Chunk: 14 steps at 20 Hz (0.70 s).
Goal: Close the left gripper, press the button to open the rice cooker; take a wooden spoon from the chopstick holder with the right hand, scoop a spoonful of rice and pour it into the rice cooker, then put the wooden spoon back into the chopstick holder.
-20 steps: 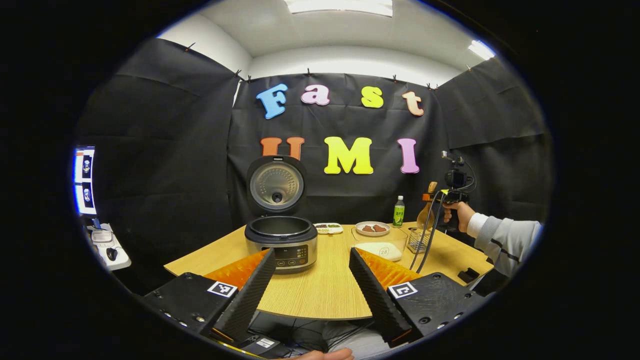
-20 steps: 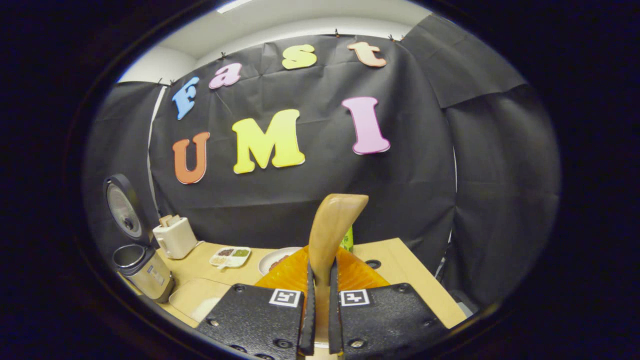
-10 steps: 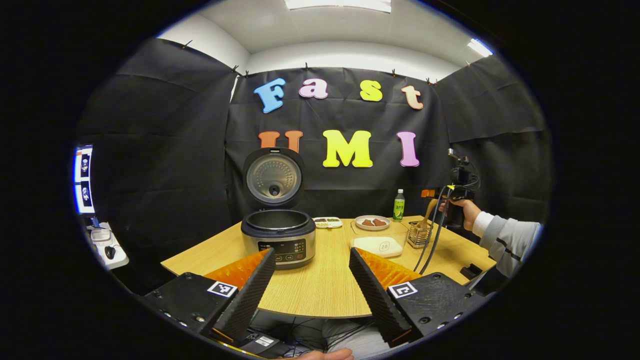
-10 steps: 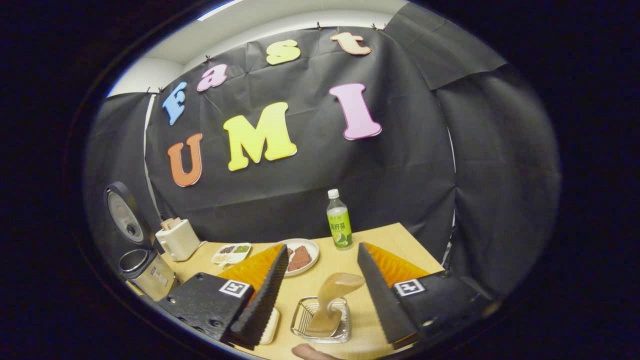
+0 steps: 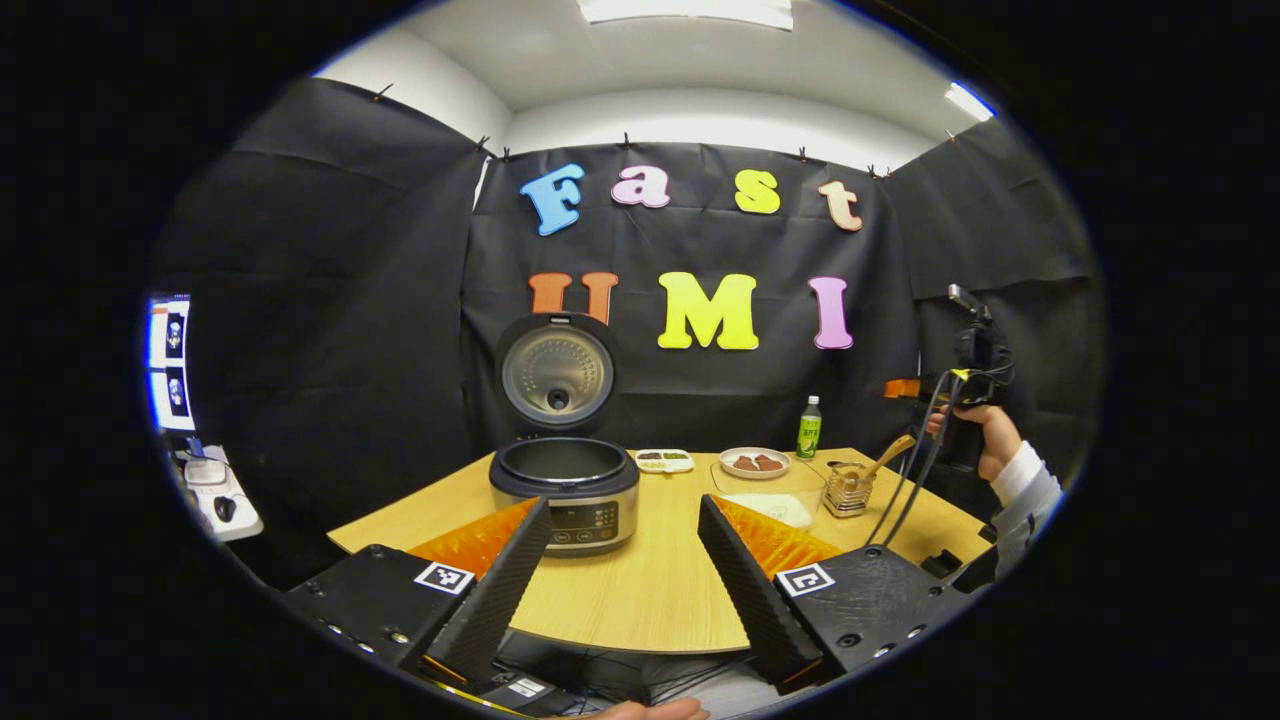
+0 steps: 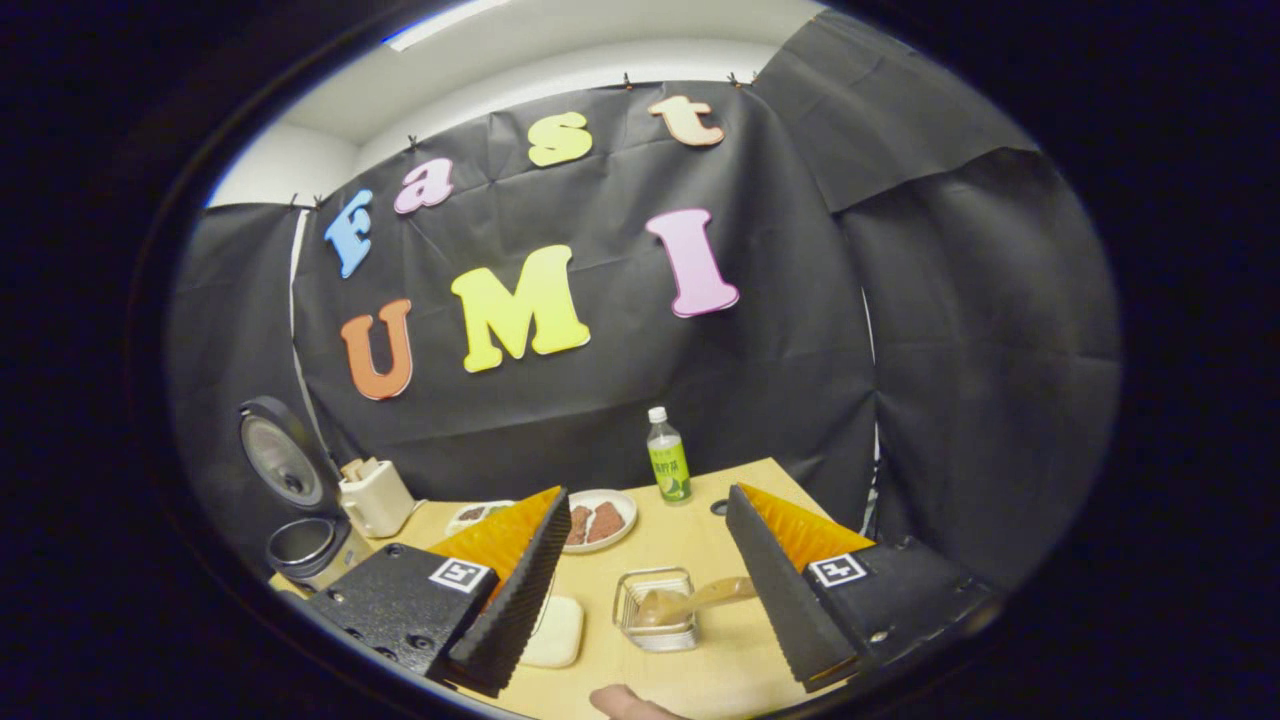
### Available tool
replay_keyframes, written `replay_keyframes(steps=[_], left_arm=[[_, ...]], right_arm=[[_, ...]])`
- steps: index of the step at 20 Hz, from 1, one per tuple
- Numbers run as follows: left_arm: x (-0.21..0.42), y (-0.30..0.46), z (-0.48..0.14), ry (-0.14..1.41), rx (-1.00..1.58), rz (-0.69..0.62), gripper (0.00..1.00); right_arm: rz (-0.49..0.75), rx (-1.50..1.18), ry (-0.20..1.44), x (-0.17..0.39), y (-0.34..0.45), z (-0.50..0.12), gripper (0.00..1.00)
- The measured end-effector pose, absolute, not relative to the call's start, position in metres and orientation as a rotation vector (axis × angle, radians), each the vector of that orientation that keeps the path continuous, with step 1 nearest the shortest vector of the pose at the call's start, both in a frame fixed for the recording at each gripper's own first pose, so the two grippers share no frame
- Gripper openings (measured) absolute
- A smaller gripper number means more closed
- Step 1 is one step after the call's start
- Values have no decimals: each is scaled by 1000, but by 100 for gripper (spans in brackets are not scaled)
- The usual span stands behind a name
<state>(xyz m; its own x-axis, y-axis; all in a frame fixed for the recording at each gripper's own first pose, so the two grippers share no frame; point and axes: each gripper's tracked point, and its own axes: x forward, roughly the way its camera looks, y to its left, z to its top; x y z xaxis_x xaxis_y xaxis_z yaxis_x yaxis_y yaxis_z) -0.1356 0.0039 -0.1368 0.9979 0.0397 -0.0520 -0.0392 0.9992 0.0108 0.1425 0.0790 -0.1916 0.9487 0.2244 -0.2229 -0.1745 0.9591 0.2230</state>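
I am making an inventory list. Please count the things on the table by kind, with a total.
Rice cooker: 1
Wooden spoon: 1
Chopstick holder: 1
Rice container: 1
Bottle: 1
Plate: 1
Divided dish: 1
Toaster: 1
Total: 8

Recording booth in an office-like room, black cloth walls [image 5: 330, 300], ceiling light panels [image 5: 685, 10], wooden table [image 5: 650, 580]

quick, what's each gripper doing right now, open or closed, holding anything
Left gripper: open, holding nothing, low over the near edge of the light wooden table.
Right gripper: open, holding nothing, above the clear chopstick holder where the tan wooden spoon rests.
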Motion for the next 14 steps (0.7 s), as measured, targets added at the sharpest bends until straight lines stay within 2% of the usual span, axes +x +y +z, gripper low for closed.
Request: replay_keyframes(steps=[1, 2, 3, 4, 5, 11, 12, 13, 14], left_arm=[[-134, 5, -130, 42, 14, 46, 94], [-133, 4, -125, 38, 12, 48, 95], [-131, 6, -118, 33, 6, 56, 95], [-130, 8, -110, 25, -4, 61, 95], [-127, 7, -104, 26, -16, 56, 94], [-102, 20, -59, -14, 25, 99, 94], [-97, 22, -53, -19, 34, 110, 94], [-92, 22, -45, -28, 47, 109, 94], [-85, 21, -38, -35, 65, 108, 94]], right_arm=[[199, 209, 233, 131, 76, -185, 95], [207, 202, 209, 116, 73, -178, 95], [212, 190, 182, 103, 71, -173, 100], [208, 180, 164, 92, 67, -169, 100], [203, 171, 158, 81, 62, -170, 94], [255, 162, 163, 20, 58, -179, 94], [272, 166, 170, 11, 60, -182, 100], [289, 175, 178, 4, 62, -183, 100], [305, 177, 185, -3, 64, -185, 95]])
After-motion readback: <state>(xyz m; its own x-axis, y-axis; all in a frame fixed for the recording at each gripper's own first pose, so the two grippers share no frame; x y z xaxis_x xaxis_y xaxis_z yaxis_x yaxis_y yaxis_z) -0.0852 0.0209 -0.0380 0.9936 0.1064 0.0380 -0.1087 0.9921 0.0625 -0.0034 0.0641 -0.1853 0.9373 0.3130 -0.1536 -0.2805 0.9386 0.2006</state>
